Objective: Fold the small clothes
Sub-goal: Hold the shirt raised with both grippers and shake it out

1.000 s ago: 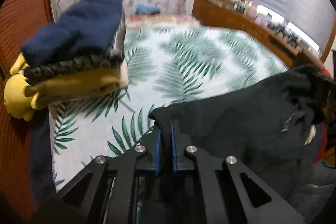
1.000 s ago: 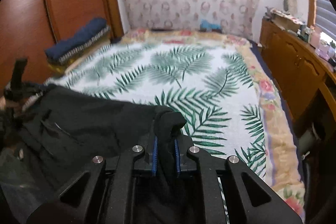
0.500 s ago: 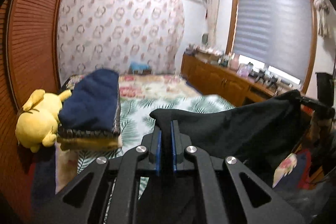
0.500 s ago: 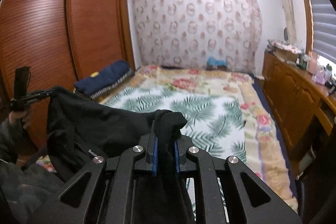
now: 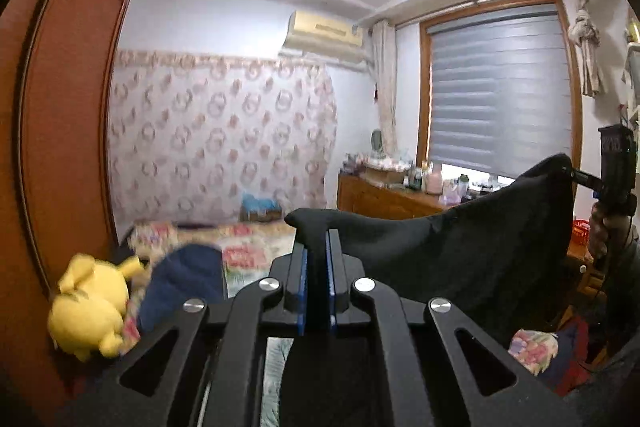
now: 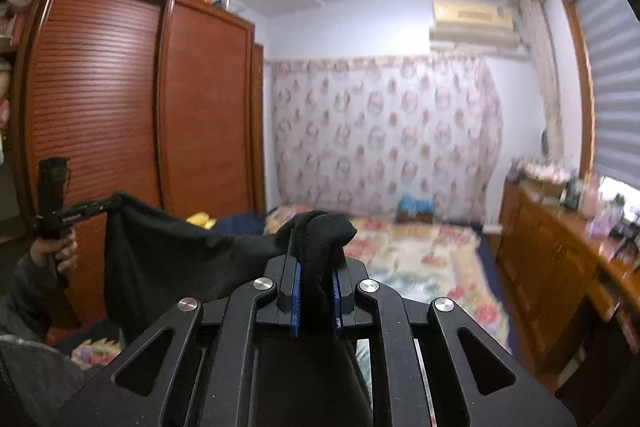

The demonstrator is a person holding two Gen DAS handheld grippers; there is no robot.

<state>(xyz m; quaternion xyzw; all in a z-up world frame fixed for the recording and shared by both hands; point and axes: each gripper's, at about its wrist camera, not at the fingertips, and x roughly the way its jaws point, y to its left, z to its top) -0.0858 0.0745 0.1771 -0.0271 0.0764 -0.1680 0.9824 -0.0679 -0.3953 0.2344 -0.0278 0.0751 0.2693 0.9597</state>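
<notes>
Above the bed point(image 6: 420, 259), at twelve o'clock from me, I hold the black garment point(image 5: 472, 247) stretched in the air. My left gripper point(image 5: 316, 251) is clamped on one corner, my right gripper point(image 6: 316, 267) on the other, jaws nearly closed on bunched cloth. Held taut like this, I judge it can hang flat before folding. No containers show.

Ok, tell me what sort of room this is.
A home bedroom, most likely: a bed with a floral and leaf-print cover, a tall reddish-brown wooden wardrobe with louvred doors, and a yellow plush toy beside a folded navy blanket.
</notes>
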